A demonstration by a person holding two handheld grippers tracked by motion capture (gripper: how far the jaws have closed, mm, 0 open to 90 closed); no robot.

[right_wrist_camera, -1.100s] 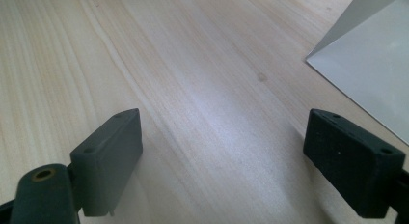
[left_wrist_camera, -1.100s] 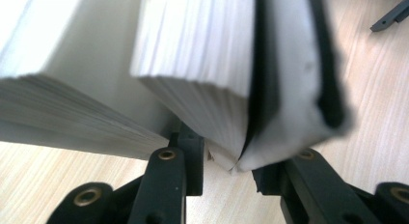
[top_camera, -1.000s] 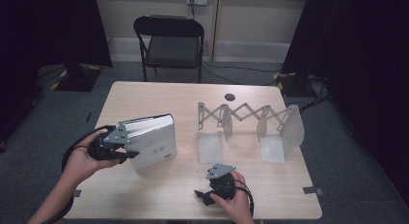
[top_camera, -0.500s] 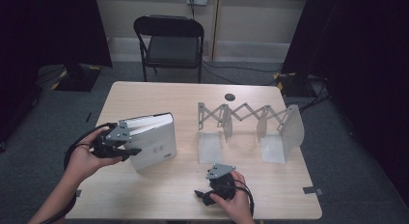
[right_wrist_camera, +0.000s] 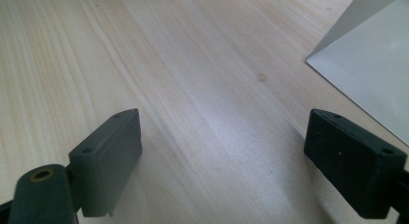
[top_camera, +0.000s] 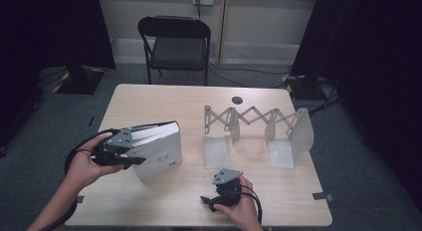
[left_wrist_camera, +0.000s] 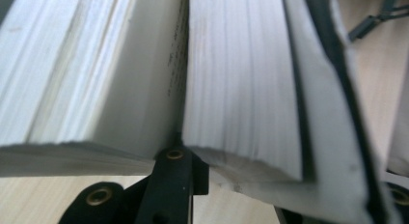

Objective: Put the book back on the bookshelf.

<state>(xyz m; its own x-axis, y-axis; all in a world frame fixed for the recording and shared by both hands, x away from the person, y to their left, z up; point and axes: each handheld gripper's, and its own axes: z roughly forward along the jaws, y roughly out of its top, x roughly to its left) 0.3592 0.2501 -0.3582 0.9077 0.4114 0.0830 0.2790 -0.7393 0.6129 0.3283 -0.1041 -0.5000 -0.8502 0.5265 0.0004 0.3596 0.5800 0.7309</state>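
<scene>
While nothing yet stands in it, the concertina book rack (top_camera: 259, 129) at about 2 o'clock on the table (top_camera: 278, 206) is the one holder in the scene. Its bays between the pale upright plates are empty.

The thick white book (top_camera: 161, 151) is at 9 o'clock, standing tilted near the table's left edge and well apart from the rack. The left gripper (top_camera: 133, 150) has just been closing its jaws and is now clamped on this book. In the left gripper view one black jaw seems to sit in a split between the pages of the book (left_wrist_camera: 241, 89), with the other jaw outside the cover. If so, the clamp holds only part of the page block. On a lift, the loose half could swing open and drag the book askew. The page at the jaw could also crease or tear.

At 6 o'clock the right gripper (top_camera: 210, 202) rests near the table's front edge, its jaws wide apart over bare wood with nothing between them. The rack looks light, so a heavy book pushed in could shove or fold it unless this free gripper (right_wrist_camera: 222, 151) steadies it.

A small black disc (top_camera: 237, 99) lies at 12 o'clock.
</scene>
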